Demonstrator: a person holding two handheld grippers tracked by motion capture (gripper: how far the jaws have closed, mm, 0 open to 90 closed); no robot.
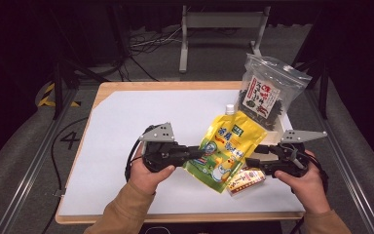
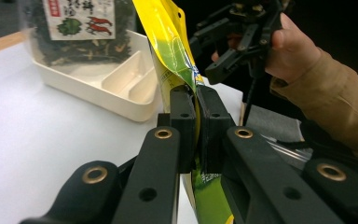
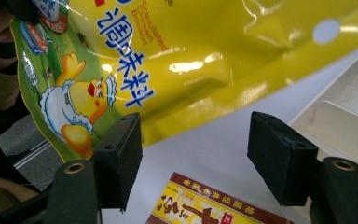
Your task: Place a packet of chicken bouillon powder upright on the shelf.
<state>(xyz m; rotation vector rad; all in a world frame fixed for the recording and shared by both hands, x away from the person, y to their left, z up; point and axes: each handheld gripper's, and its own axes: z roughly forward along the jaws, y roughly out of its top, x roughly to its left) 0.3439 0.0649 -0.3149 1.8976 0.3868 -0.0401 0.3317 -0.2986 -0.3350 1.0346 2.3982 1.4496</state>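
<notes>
Looking down from the high view, we see the left tongs [image 1: 200, 152] clamping the yellow pouch [image 1: 226, 144] off the desk [image 1: 126, 122]. In the left gripper view, both pads pinch its edge. In the right gripper view, the right tongs [image 3: 193, 158] gape empty below it, likely ready to take it.

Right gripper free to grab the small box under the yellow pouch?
Probably yes. The right gripper has its jaws open and empty, with the small box on the table just ahead. The yellow pouch, clamped by the left gripper, hangs above it.

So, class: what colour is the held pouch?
Yellow pouch, green edge; right gripper view.
</notes>
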